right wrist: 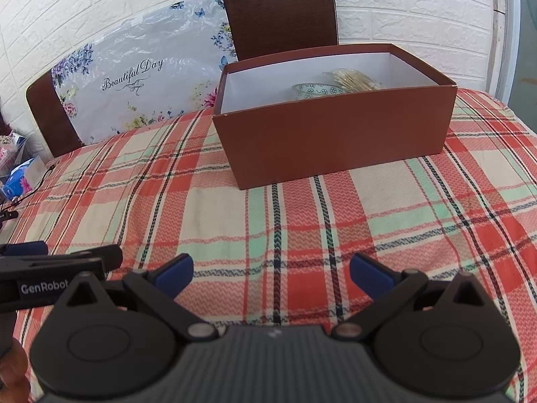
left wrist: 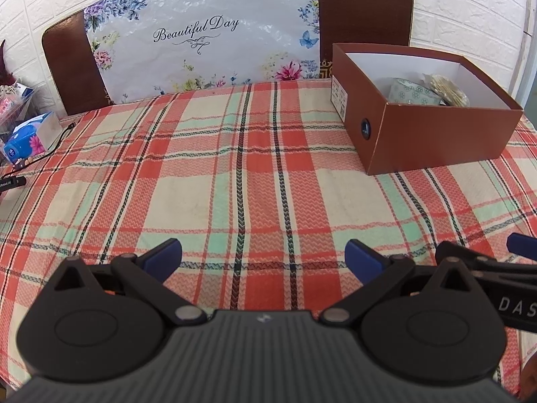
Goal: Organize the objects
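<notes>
Both the left claw [left wrist: 263,257] and the right claw [right wrist: 271,273] hang spread wide and hold nothing, side by side above the plaid-covered table [left wrist: 208,181]. Beyond them, toward the far right, stands the brown box [right wrist: 330,144]; inside lie a patterned bowl [right wrist: 315,90] and what may be a bag of sticks [right wrist: 354,79].
</notes>
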Motion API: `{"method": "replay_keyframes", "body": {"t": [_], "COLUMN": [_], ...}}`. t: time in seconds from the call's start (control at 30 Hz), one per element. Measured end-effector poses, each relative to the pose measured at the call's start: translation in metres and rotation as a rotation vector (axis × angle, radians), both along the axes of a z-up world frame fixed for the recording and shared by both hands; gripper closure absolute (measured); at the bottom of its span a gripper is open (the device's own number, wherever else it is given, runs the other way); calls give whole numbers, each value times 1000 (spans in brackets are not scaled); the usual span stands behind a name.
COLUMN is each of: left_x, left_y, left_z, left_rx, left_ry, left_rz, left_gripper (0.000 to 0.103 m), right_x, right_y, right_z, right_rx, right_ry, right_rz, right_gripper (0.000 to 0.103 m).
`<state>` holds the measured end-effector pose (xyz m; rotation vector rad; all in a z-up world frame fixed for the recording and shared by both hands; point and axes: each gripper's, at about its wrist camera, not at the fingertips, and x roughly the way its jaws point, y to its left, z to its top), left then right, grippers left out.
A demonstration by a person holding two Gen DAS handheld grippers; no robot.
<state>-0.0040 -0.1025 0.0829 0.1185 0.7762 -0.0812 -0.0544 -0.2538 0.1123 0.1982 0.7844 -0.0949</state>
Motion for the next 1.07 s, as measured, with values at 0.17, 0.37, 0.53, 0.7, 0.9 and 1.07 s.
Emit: {"method": "replay_keyframes", "body": {"t": [0.17, 0.37, 0.53, 0.7, 0.9, 1.07], "left_x": [0, 0, -1, -1, 0, -4], "left_y": [2, 3, 4, 7, 9, 8], "left_z": [1, 1, 2, 1, 1, 4], "left_rx": [-6, -10, -15, -21, -27, -20], "left_ry": [-3, -3, -10, -8, -11, -65], "left_rz": [3, 3, 4, 11, 4, -22], "left_gripper": [0, 0, 0, 0, 0, 0], "right_x": [0, 0, 0, 0, 0, -1], "right_y": [1, 3, 4, 7, 10, 10], "right_z": [2, 2, 2, 1, 1, 1], "right_rx": [-3, -4, -7, -14, -22, -21], "right_ry": [-6, -3, -4, 0, -4, -6], "right_rz": [-1, 4, 3, 7, 5, 0], "right_gripper": [0, 0, 0, 0, 0, 0]}}
